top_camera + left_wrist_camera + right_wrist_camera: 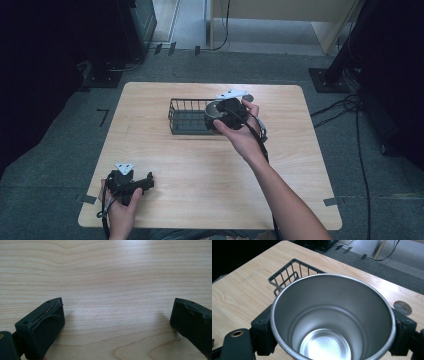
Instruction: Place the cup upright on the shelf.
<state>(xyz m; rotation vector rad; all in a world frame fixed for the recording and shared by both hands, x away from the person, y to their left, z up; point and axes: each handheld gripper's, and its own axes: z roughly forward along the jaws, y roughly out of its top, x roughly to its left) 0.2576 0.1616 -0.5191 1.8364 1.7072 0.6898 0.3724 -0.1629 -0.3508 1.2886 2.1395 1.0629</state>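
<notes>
Right gripper [226, 116]: we see its fingers [263, 332] clamped on the outer wall of the steel cup [332, 315], one on each side.
Cup position: held off the counter [210, 165], at the right end of the wire basket [187, 116]; from above we cannot tell whether it is over the basket or just beside it.
Cup inside: bare metal down to the base; its near rim is cut off at the bottom edge of the right gripper view.
Basket: we make out one corner behind the cup; the rest is hidden.
Left gripper [131, 184]: rests at the near left corner of the counter, fingers [42, 327] wide apart over bare wood.
Round mark [402, 307]: on the counter past the cup; we cannot tell what it is.
</notes>
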